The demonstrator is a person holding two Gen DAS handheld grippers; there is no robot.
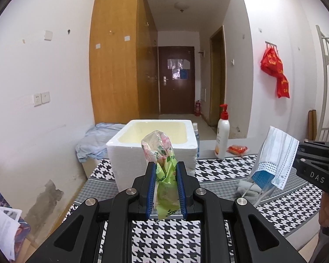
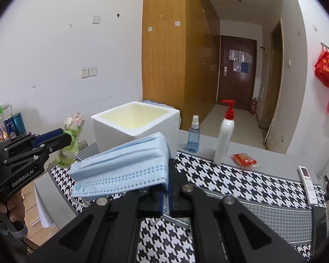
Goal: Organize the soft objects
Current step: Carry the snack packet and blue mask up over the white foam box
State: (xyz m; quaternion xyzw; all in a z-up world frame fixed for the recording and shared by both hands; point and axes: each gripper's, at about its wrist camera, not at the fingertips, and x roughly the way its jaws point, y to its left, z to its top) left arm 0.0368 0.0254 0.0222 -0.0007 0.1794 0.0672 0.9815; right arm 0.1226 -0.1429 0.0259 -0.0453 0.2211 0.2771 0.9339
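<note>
The left gripper (image 1: 165, 179) pinches one green floral plastic bag (image 1: 163, 171) near the single foam box (image 1: 152, 144); the right gripper (image 2: 165, 188) clamps one blue face mask (image 2: 125, 164), right of the box.

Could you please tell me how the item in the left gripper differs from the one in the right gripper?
The left gripper holds a green floral plastic packet standing upright; the right gripper holds pale blue face masks lying flat and sideways. The packet is glossy, the masks matte and pleated. Both are soft, lifted above the table, near the foam box.
</note>
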